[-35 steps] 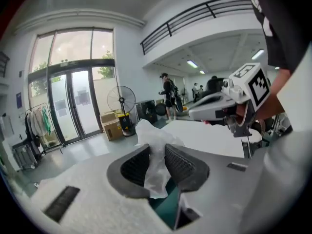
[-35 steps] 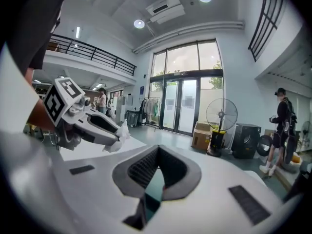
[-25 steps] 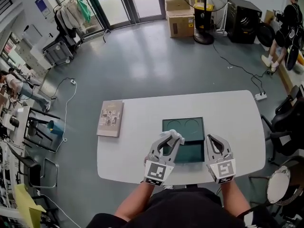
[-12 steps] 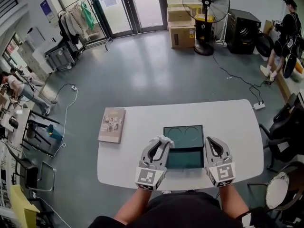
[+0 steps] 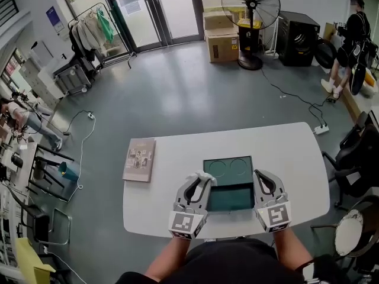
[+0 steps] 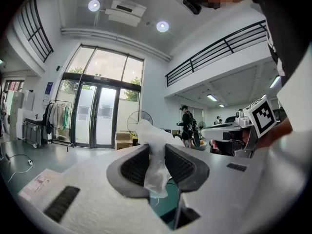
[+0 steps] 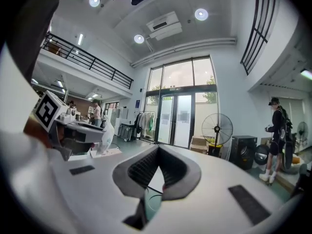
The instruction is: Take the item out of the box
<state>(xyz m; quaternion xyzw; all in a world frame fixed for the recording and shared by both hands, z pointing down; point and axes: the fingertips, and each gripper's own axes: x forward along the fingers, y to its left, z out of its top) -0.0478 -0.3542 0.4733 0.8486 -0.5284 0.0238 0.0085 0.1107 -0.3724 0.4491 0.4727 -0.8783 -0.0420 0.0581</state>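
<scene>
a book (image 5: 139,159) lies flat on the white table (image 5: 296,158), well left of the box (image 5: 230,182) and apart from it.

the left gripper (image 5: 204,180) sits at the box's left edge, with its tips pointing away from the person. in the left gripper view this gripper (image 6: 157,161) has its jaws partly closed and clamped on a white plastic bag (image 6: 153,140). the thin, crumpled film is squeezed between both pads, bulging above the tips and hanging below them. in the head view the bag (image 5: 208,175) is at the box's left wall, just over the rim.

the box is open and dark green inside, and its far half shows two round outlines.

the right gripper (image 5: 261,177) sits at the box's right edge. in the right gripper view this gripper (image 7: 157,165) has its jaws meeting at the tips, and nothing shows between the pads.
</scene>
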